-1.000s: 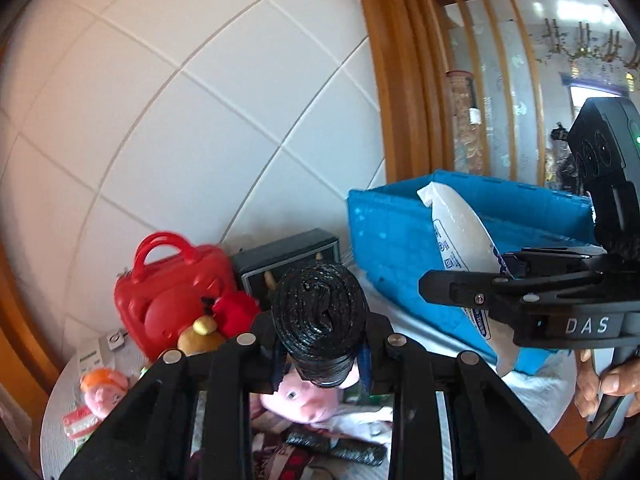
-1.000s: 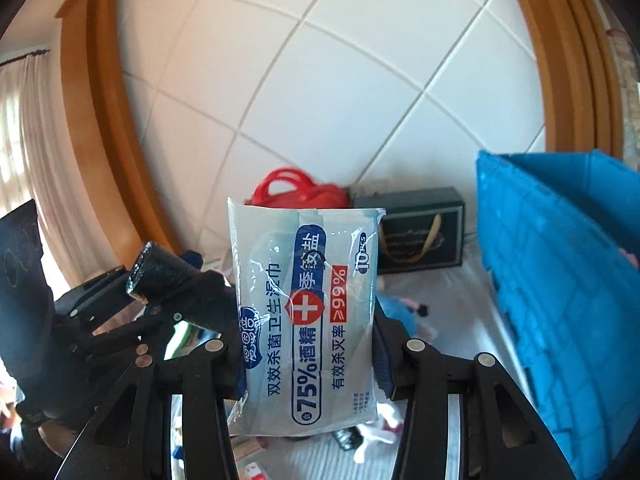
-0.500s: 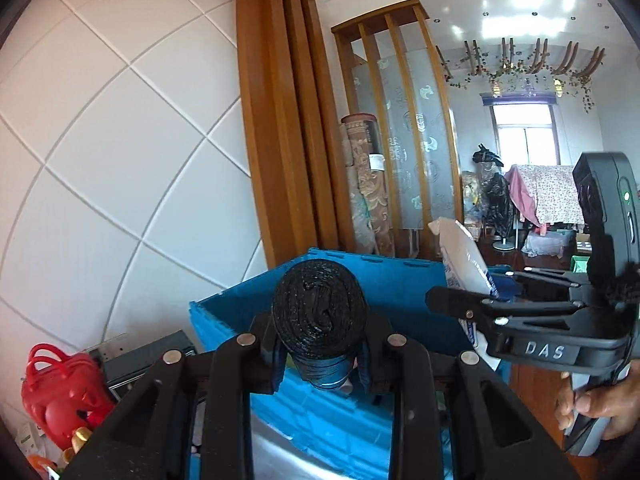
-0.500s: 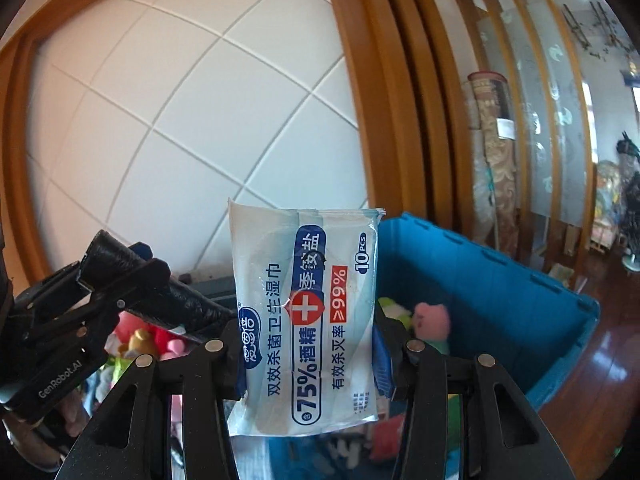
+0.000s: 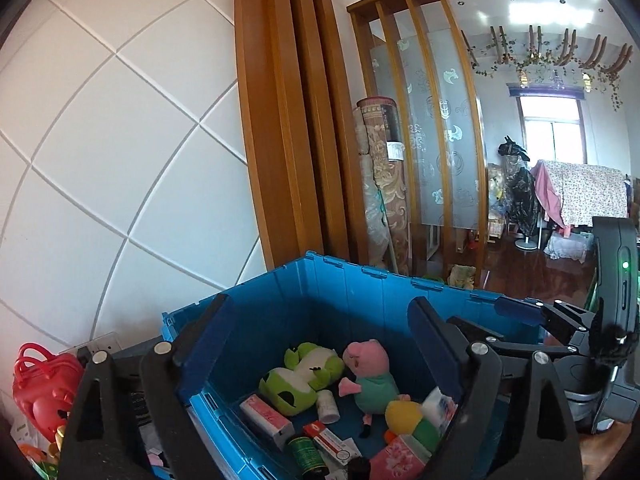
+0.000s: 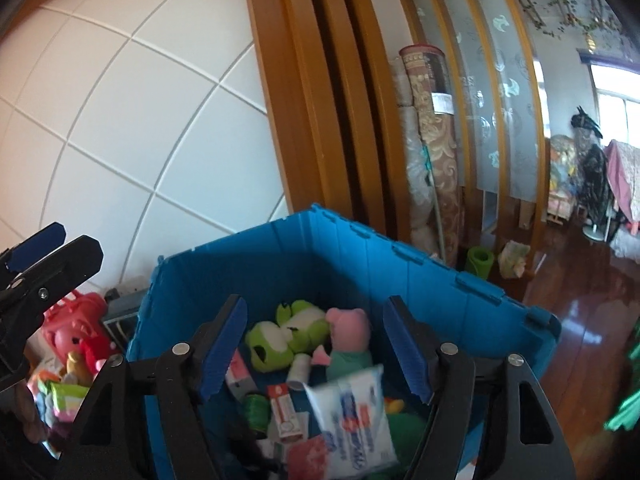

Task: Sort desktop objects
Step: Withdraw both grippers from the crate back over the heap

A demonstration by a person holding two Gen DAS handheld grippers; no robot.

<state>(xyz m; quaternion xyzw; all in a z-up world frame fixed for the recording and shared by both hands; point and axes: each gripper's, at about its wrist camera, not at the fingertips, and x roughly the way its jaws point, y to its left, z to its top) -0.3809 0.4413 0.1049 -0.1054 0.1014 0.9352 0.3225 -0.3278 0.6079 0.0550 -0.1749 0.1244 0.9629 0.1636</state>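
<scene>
Both tongs opening above blue crate (image 5: 360, 292), wipes pack (image 6: 352, 424) loose between right tongs (image 6: 316, 344)

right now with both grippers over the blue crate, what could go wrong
The wipes pack looks mid-fall between the opening right gripper jaws; it could clip a finger and tumble off target. The blue crate already holds a green plush, a pig plush and small boxes, so drops may bounce. The opening left gripper sits close to the right one; pulling back could knock them together.
</scene>
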